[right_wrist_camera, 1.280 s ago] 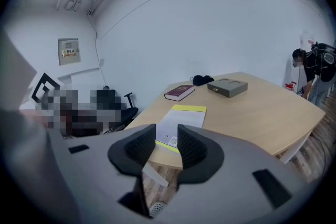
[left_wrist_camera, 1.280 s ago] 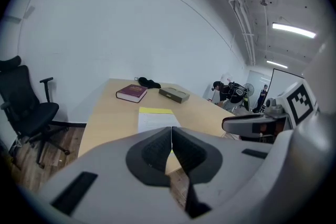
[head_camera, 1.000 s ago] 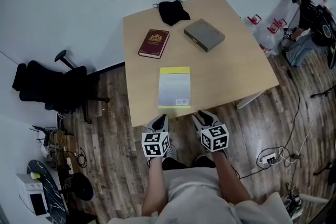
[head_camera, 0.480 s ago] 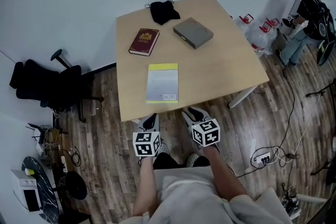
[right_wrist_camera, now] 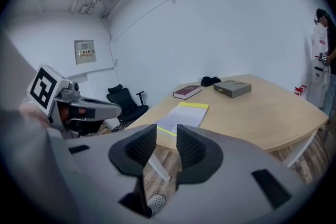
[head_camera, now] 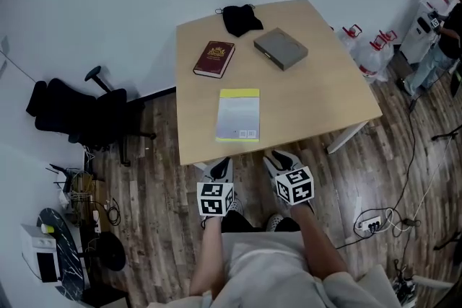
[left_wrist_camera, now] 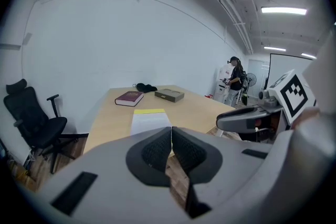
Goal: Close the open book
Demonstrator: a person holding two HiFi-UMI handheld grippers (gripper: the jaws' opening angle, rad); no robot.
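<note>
Black office chair [head_camera: 79,112] stands on the wood floor, off the left edge of the counter [head_camera: 325,97]. A dark red book [head_camera: 214,58] lies shut near the far left corner. The left tool [head_camera: 220,168] hangs over the floor just off the near edge, and its jaws are pressed together with nothing in them. In front of it lies the book with the yellow strip [head_camera: 239,115]. It lies flat on the counter close to the near edge, looks shut, and no tool touches it. A black cloth [head_camera: 240,18] sits bunched at the far edge. A flat grey box [head_camera: 281,48] lies beside it, toward the right. The right tool [head_camera: 280,159] also hangs just off the near edge, with its jaws a little apart and nothing between them. A person [left_wrist_camera: 234,78] stands far off past the right edge.
</note>
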